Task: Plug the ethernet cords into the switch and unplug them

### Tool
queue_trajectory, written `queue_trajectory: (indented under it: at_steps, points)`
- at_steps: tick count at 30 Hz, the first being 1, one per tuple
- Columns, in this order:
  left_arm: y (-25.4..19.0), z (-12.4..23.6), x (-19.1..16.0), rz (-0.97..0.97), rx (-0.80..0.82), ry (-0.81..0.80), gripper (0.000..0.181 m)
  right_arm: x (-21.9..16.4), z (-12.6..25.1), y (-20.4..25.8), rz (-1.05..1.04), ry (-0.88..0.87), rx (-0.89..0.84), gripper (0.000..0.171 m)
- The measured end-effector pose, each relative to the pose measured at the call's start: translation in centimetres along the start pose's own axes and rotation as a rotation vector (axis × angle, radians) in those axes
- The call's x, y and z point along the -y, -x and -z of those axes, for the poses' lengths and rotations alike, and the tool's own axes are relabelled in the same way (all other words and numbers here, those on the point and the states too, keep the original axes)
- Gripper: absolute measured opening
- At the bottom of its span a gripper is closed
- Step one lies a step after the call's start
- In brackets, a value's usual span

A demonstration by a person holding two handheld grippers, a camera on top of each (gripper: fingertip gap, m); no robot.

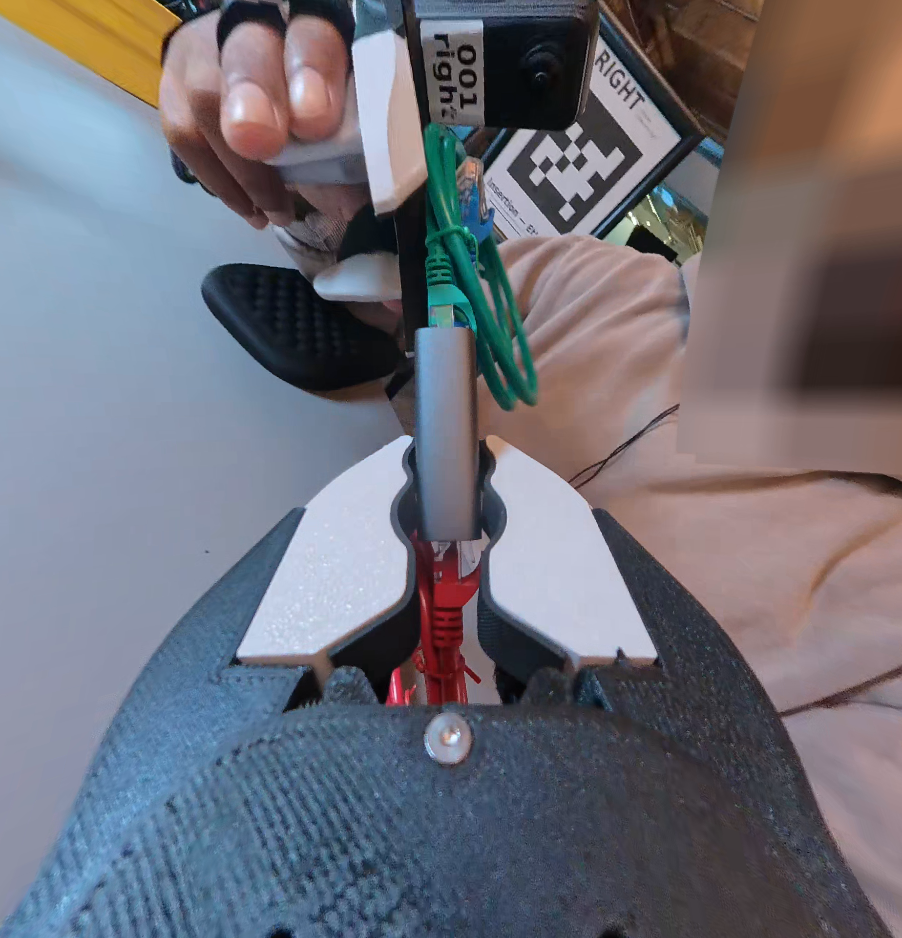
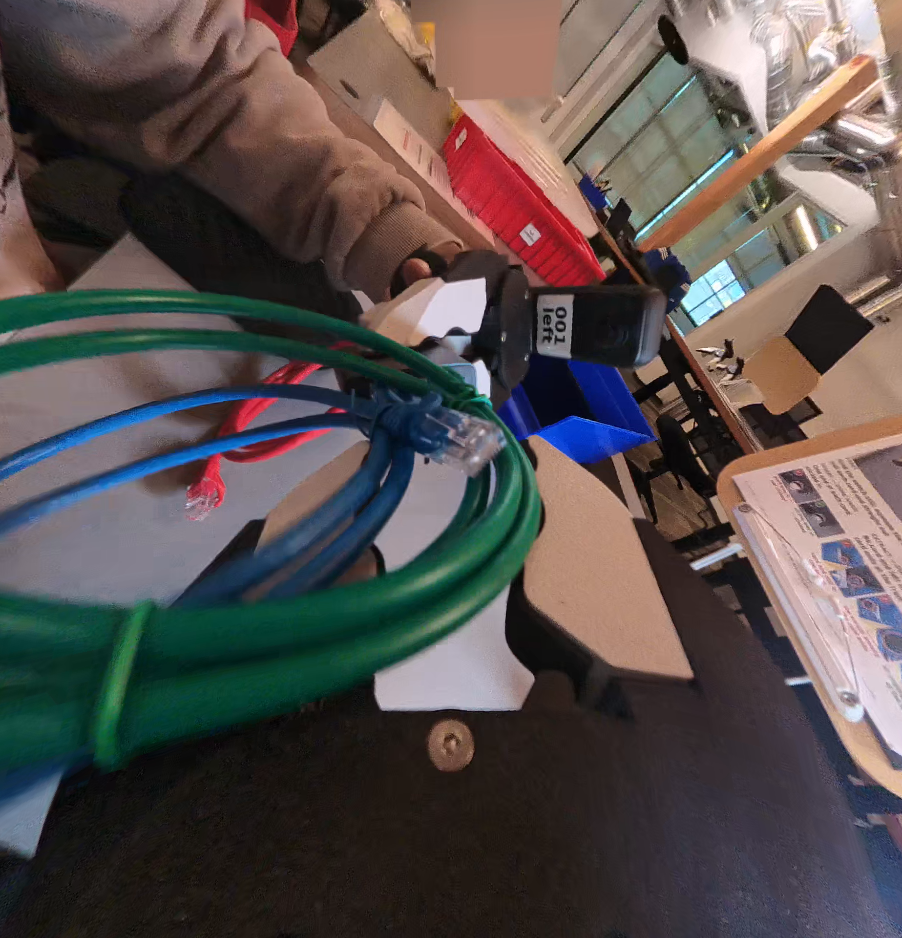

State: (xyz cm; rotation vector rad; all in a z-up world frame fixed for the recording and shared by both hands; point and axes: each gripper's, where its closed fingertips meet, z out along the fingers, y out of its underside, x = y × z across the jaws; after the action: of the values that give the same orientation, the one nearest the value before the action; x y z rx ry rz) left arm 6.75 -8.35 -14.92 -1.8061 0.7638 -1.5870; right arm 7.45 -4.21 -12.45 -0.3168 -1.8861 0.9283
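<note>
Two cords look seated in the switch (image 1: pixel 446 436), a slim grey bar that the left tool (image 1: pixel 446 487) clamps between its white fingers (image 1: pixel 337 568): a green cord (image 1: pixel 443 284) enters its far end and a red cord (image 1: pixel 446 604) its near end, running back down between the fingers. Whether either plug has clicked fully home cannot be told from here. A blue cord (image 2: pixel 337 507) is plainly not plugged in; its clear plug (image 2: pixel 464 441) hangs free in the air, bundled with the green loops in front of the right tool (image 2: pixel 454 583). In the right wrist view the red cord's other end (image 2: pixel 205 495) lies loose on the pale bench (image 2: pixel 83 507).

The right tool sits at the far end of the switch, by the green plug, with a person's hand (image 1: pixel 246 127) around its handle. Its fingers appear to stand apart in its own view, with the cords draped over them rather than pinched, though the coils hide much of the gap.

As a judgement, the plugging stage is partly done: the blue cord is left to insert, if the switch has a port for it, and the whole unplugging stage remains.
</note>
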Motion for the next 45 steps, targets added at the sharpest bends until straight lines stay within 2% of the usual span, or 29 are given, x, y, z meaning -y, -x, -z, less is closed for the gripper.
queue_trajectory:
  at_steps: [2,4,5,8,10,14,15,17,21,24,28,30,31,36,40,45]
  points:
    - [0.4,0.2,0.1,0.021,0.020,-0.024,0.021,-0.2,-0.1,0.3,-0.057,-0.045,0.011,0.046]
    - [1.0,0.4,0.1,0.036,0.047,-0.049,0.024,-0.3,-0.2,1.0,-0.112,-0.091,0.053,0.030]
    - [1.3,0.7,0.3,0.052,0.058,-0.069,0.026,-0.3,-0.2,1.3,-0.156,-0.110,0.080,0.014]
    - [2.2,1.4,0.3,0.068,0.117,-0.099,0.026,-1.1,-0.5,1.0,-0.299,-0.130,0.106,0.008]
    - [2.0,1.5,0.2,0.062,0.117,-0.097,0.022,-1.7,-0.6,0.9,-0.340,-0.121,0.103,0.010]
    - [1.7,1.4,0.0,0.050,0.111,-0.090,0.021,-0.9,0.1,0.5,-0.408,-0.173,0.131,0.052]
    - [1.6,1.4,0.0,0.054,0.102,-0.090,0.021,-0.7,0.2,0.4,-0.404,-0.181,0.120,0.055]
    - [1.3,1.0,-0.3,0.060,0.076,-0.069,0.021,-0.3,0.0,0.5,-0.371,-0.181,0.104,0.054]
    - [1.1,0.5,-0.8,0.054,0.079,-0.045,0.021,0.3,-0.4,1.4,-0.395,-0.222,0.137,0.035]
    - [2.5,1.7,0.0,-0.004,0.214,-0.092,0.030,-0.2,-0.7,0.4,-0.530,-0.205,0.106,0.030]
    - [5.1,4.8,1.3,-0.241,0.601,-0.098,0.051,-2.7,-1.8,-0.9,-0.809,-0.095,0.031,0.027]
    - [5.4,5.6,1.4,-0.408,0.773,-0.033,0.060,-3.6,-2.1,-1.1,-0.932,-0.086,0.018,0.024]
    - [5.5,5.8,1.3,-0.488,0.846,0.018,0.062,-3.9,-2.2,-1.2,-1.007,-0.092,0.018,0.018]
    - [8.1,6.0,-0.4,-0.722,1.147,0.290,0.061,-5.4,-2.9,-1.4,-1.270,-0.155,0.046,0.018]
    - [9.5,5.6,-1.1,-0.744,1.196,0.336,0.060,-6.0,-3.3,-1.1,-1.323,-0.135,0.036,0.018]
    - [8.4,5.3,-1.0,-0.643,1.080,0.257,0.060,-5.7,-3.0,-0.8,-1.303,-0.140,0.109,0.018]
